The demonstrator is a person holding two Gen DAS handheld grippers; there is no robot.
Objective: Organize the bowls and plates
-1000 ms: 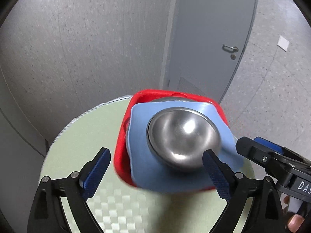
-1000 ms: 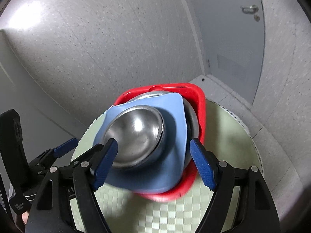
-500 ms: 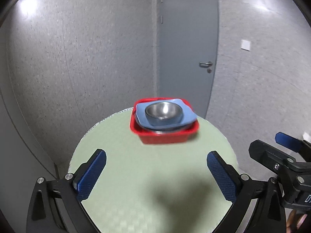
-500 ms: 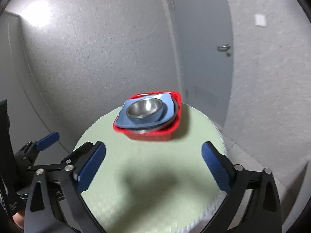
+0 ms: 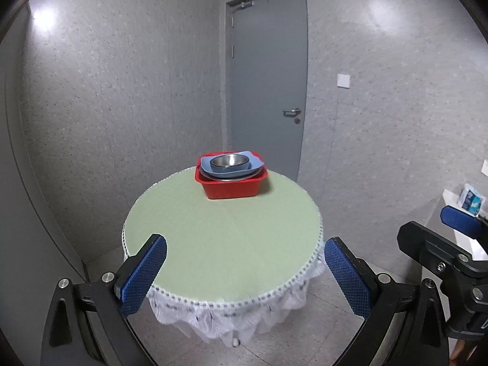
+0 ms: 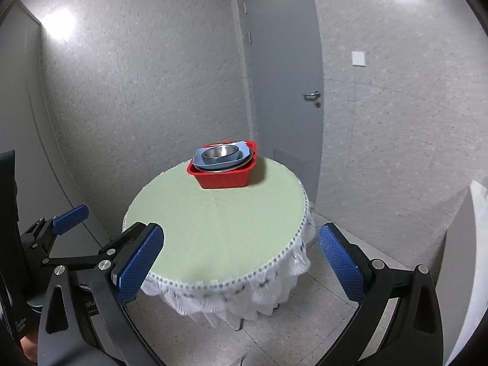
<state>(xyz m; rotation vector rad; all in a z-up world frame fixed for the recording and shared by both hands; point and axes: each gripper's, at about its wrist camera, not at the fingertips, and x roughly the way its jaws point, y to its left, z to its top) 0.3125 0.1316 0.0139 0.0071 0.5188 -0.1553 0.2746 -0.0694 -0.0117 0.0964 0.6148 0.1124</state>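
Note:
A red plastic bin (image 5: 233,187) (image 6: 222,178) stands at the far side of a round green table (image 5: 219,235) (image 6: 213,222). In it a steel bowl (image 5: 229,161) (image 6: 220,152) sits on a blue plate (image 5: 213,169) (image 6: 201,161), with a steel plate rim beneath. My left gripper (image 5: 244,270) is open and empty, held back at the table's near edge. My right gripper (image 6: 241,259) is also open and empty at the near edge. Each gripper shows at the side of the other's view.
A white frilled cloth (image 5: 231,320) hangs around the table edge. A grey door (image 5: 265,91) is behind the table, in a corner of speckled grey walls. A white counter with a packet (image 5: 471,201) is at the right.
Both grippers have drawn well back from the bin, from right over the bowl to the table's near edge. The stack in the bin has stayed put.

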